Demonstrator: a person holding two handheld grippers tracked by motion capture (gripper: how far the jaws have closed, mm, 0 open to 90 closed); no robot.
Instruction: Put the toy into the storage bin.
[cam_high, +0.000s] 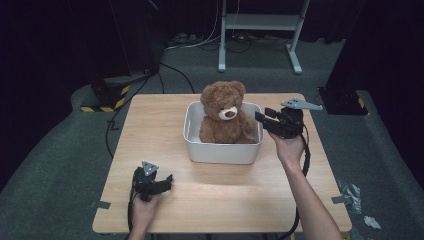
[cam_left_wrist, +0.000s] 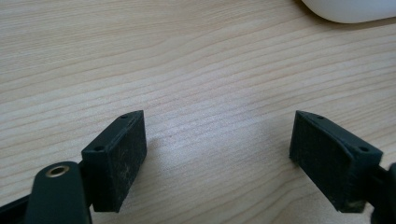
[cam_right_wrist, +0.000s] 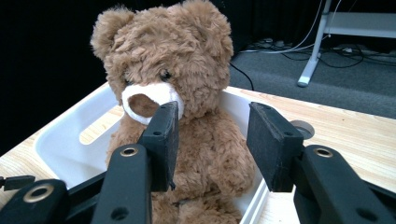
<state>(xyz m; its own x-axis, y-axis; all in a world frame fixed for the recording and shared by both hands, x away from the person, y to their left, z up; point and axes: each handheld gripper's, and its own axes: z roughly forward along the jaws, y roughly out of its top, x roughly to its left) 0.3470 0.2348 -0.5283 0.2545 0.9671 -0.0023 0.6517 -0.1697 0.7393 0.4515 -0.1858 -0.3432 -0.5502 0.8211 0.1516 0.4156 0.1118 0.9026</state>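
A brown teddy bear (cam_high: 223, 112) sits upright in a white plastic bin (cam_high: 220, 150) at the middle back of the wooden table. My right gripper (cam_high: 261, 119) hovers just right of the bin, pointing at the bear. In the right gripper view its jaws (cam_right_wrist: 212, 140) stand apart in front of the bear (cam_right_wrist: 173, 79), whose body fills the bin (cam_right_wrist: 60, 144); nothing is pressed between the pads. My left gripper (cam_high: 169, 181) rests low near the table's front left, open (cam_left_wrist: 217, 154), with bare wood between its pads.
The wooden table (cam_high: 165, 125) has bare surface left of and in front of the bin. The bin's corner (cam_left_wrist: 350, 9) shows in the left gripper view. A white metal stand (cam_high: 260, 30) and cables lie on the floor behind. Tape scraps (cam_high: 350, 195) sit right.
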